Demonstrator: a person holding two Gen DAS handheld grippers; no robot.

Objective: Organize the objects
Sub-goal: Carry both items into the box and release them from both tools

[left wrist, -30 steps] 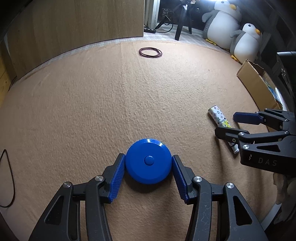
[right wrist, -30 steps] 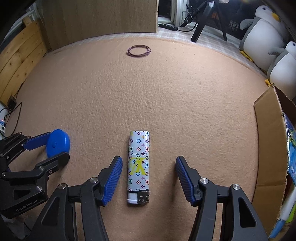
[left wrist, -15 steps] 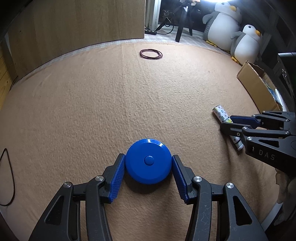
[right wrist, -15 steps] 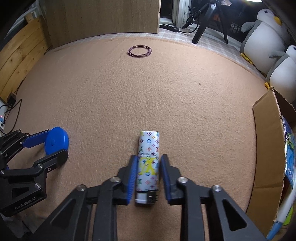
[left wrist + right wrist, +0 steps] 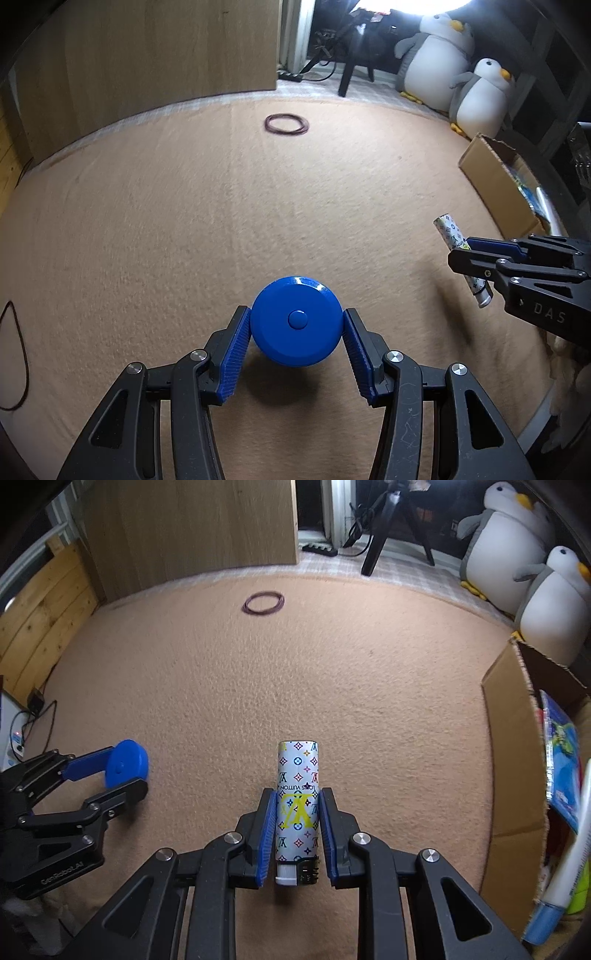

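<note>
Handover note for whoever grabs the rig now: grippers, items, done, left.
Left gripper: shut on the blue round case, just off the carpet.
Right gripper: shut on the patterned lighter, also raised.
Rubber bands lie at the far side of the carpet. Cardboard box on the right holds other items.
Done: both items gripped.
Left: probably drop both in the box, then the bands.

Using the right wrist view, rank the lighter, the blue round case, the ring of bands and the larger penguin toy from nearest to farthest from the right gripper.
1. lighter: between the jaws of the right gripper.
2. blue round case: to the left, in the left gripper.
3. ring of bands: far ahead on the carpet.
4. larger penguin toy: top right, beyond the carpet.
</note>
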